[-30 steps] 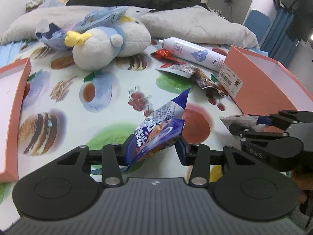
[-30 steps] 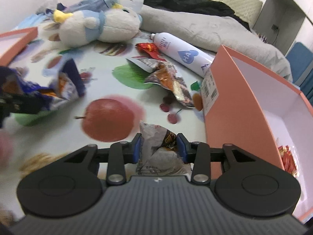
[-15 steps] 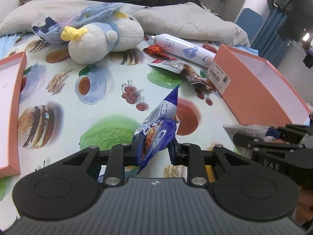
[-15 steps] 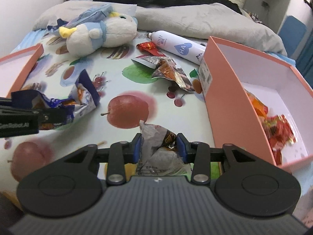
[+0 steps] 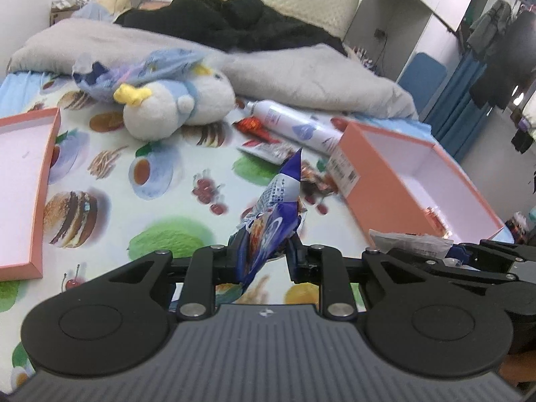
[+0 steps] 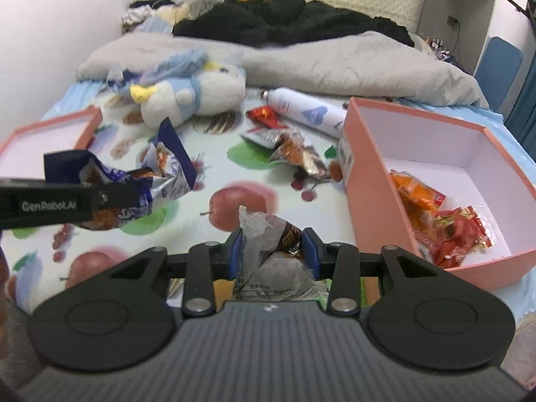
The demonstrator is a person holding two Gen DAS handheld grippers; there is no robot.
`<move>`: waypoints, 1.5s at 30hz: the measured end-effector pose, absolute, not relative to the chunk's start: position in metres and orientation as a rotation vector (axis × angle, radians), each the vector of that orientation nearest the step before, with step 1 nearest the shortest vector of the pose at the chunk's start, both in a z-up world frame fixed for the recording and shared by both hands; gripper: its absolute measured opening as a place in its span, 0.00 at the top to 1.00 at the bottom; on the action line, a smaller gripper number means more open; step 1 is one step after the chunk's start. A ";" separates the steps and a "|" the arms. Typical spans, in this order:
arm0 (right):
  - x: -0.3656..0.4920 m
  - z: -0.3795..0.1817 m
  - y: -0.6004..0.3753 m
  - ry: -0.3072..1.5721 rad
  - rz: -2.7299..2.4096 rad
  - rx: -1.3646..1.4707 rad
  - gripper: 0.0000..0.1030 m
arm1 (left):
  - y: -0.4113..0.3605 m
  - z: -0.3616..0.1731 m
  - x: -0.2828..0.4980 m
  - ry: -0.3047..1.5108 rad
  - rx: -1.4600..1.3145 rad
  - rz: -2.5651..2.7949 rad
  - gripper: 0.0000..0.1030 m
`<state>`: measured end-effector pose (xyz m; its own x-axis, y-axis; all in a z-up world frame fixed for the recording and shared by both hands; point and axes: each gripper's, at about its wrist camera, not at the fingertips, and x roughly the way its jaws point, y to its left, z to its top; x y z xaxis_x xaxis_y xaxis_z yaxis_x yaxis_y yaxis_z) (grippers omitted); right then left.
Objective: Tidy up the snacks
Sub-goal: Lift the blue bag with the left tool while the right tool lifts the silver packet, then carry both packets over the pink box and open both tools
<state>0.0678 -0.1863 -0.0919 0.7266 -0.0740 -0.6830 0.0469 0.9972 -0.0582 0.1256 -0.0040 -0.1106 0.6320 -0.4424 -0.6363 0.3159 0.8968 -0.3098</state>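
My left gripper [image 5: 264, 254] is shut on a blue and white snack packet [image 5: 274, 211], held above the food-print sheet; the packet also shows in the right wrist view [image 6: 157, 174]. My right gripper [image 6: 272, 251] is shut on a silver and brown snack packet [image 6: 268, 234], seen from the side in the left wrist view [image 5: 408, 243]. A pink open box [image 6: 375, 181] on the right holds orange and red snack packets [image 6: 445, 221]. Loose snack packets [image 6: 291, 144] and a red wrapper [image 6: 263, 114] lie on the sheet left of the box.
A white spray bottle [image 6: 305, 110] lies behind the loose packets. A plush toy [image 6: 191, 97] sits at the back left. A pink box lid [image 5: 50, 164] lies at the left. Grey bedding and black clothes pile up behind.
Both grippers have risen and pulled back with their packets still held. More of the pink box's inside and the bed now shows.
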 end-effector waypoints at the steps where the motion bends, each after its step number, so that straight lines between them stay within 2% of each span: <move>1: 0.065 -0.089 -0.189 0.747 -0.064 -0.029 0.60 | -0.007 -0.105 0.122 0.761 -0.178 -0.438 0.74; 9: 0.049 -0.050 -0.222 0.661 -0.075 0.037 0.60 | -0.043 -0.055 0.107 0.692 -0.189 -0.479 0.74; 17: 0.054 0.004 -0.254 0.536 -0.094 0.067 0.60 | -0.082 -0.001 0.118 0.619 -0.204 -0.544 0.75; 25: 0.060 0.034 -0.297 0.459 -0.117 0.069 0.60 | -0.132 0.037 0.129 0.564 -0.225 -0.595 0.75; 33: 0.075 0.015 -0.354 0.494 -0.181 0.100 0.60 | -0.205 0.024 0.151 0.624 -0.175 -0.638 0.75; 45: 0.098 -0.062 -0.419 0.658 -0.264 0.156 0.60 | -0.293 -0.050 0.189 0.797 -0.033 -0.659 0.75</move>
<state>0.0984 -0.4187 -0.0620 0.7598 -0.1919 -0.6211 0.2901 0.9551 0.0598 0.1888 -0.2926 -0.0496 0.5115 -0.5594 -0.6523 0.5357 0.8011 -0.2670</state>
